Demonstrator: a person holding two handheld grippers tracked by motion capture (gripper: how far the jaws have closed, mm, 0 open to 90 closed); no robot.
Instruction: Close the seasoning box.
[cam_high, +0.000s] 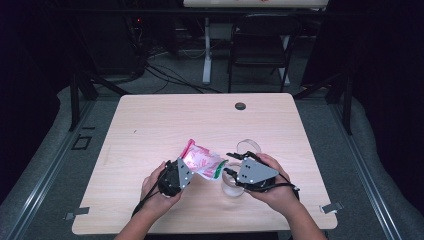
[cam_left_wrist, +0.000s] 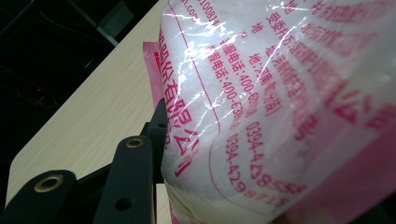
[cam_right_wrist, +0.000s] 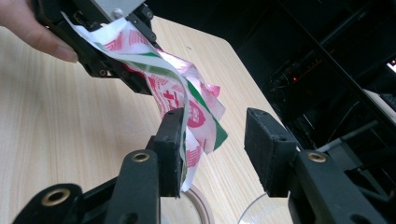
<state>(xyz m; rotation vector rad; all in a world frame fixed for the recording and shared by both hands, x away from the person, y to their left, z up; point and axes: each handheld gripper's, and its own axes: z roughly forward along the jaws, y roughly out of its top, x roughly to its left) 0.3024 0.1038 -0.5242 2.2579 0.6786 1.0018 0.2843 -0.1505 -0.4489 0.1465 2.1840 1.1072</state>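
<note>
Pink-printed bag (cam_left_wrist: 280, 93), red Chinese lettering, phone digits 400 and 0394

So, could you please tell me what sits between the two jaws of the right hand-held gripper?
In the right gripper view, the bag's torn end hangs between them against the left jaw; the remaining gap is bare.

A pale wood-grain desk (cam_high: 150, 125) fills the middle, with a small round dark grommet (cam_high: 240, 106) near its far edge. Beyond that edge a dark folding chair (cam_high: 260, 42) stands on the grey floor (cam_high: 175, 75), beside a white desk leg (cam_high: 206, 50). Black cables (cam_high: 165, 75) trail across the floor to the left of that leg.
</note>
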